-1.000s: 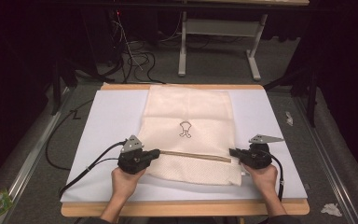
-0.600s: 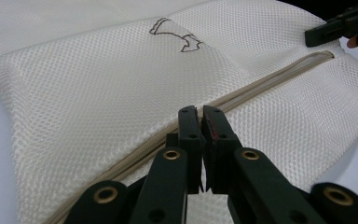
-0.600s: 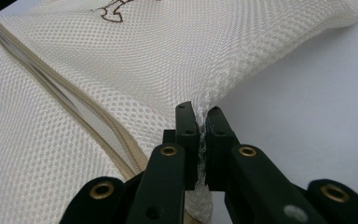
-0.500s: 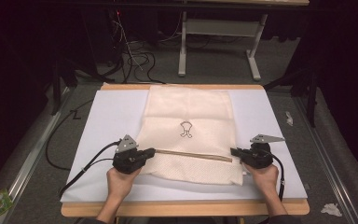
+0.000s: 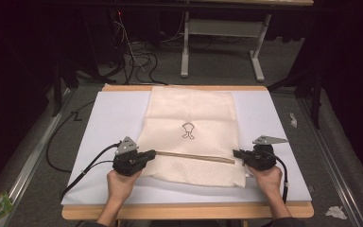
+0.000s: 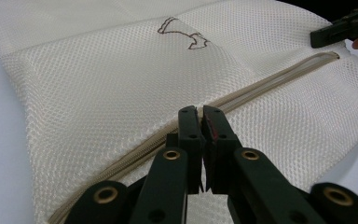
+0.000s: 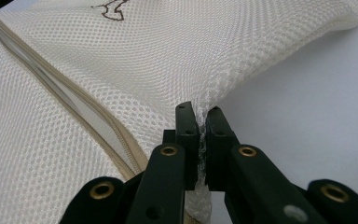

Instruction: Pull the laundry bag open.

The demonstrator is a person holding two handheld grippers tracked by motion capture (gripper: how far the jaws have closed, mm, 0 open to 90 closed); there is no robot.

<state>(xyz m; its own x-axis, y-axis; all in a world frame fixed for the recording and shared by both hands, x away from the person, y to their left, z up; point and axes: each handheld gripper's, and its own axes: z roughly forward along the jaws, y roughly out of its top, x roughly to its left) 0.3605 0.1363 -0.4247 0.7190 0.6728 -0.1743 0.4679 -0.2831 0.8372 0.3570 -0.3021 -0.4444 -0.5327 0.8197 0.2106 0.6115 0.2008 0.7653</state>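
The right gripper [image 7: 202, 122] pinches the mesh bag [image 5: 194, 137] at its edge, jaws pressed together on fabric. The left gripper [image 6: 200, 122] closes on the zipper [image 6: 265, 86] end. Between them the zipper's long axis runs jaw to jaw; beyond lies cream honeycomb mesh with a small outline logo [image 5: 188, 130].

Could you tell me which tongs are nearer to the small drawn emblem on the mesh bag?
Left, slightly. The left tongs sit below-left of the emblem on the mesh bag; the right tongs sit farther, below-right.
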